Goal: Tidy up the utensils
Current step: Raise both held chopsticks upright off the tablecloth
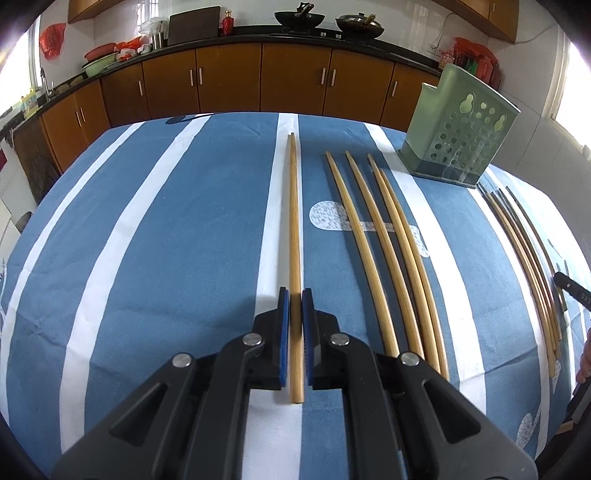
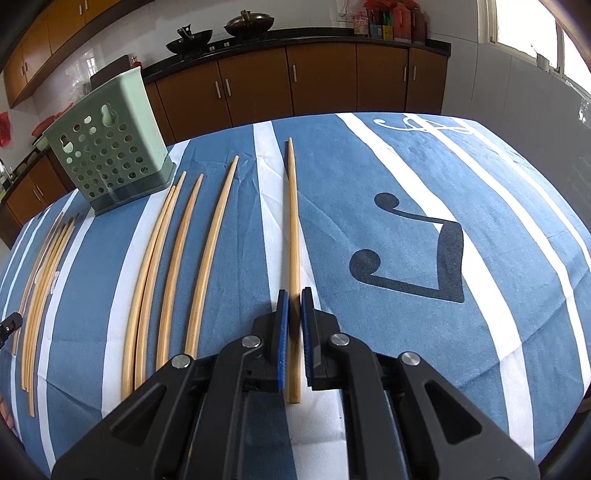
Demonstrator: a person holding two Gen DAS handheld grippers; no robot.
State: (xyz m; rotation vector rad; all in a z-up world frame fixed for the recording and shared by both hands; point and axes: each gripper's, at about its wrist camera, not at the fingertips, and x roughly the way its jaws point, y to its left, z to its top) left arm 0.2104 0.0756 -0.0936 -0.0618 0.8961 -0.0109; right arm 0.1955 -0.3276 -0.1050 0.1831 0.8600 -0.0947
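Gripping a pair of chopsticks (image 1: 294, 236), the left gripper (image 1: 294, 295) has its blue pads closed almost fully on the shafts, which run between the fingers (image 1: 283, 321) and point away toward the far edge of the table; the thick ends stick out behind the pads. To the right of this pair, four loose chopsticks (image 1: 384, 251) lie side by side on the cloth, near but apart from it. Further right stands a green holder (image 1: 460, 129) with round holes, upright near the table's far edge, and beyond it another bundle of chopsticks (image 1: 524, 258), some pale and some dark.

In the right wrist view the holder (image 2: 110, 155) stands at far left, with the bundle (image 2: 40, 280) and the loose four (image 2: 177, 266) in front and to the right of it. The right gripper (image 2: 294, 295) is likewise nearly shut on its own pair of chopsticks (image 2: 292, 229), held between the pads and pointing away.

The table wears a blue cloth (image 1: 184, 221) with white stripes and a dark music-note print (image 2: 417, 251). Behind it run brown cabinets (image 1: 229, 81) under a dark counter carrying two woks (image 1: 299, 16) and a red bottle (image 1: 228, 22). Windows glare at the right. No writing can be read.
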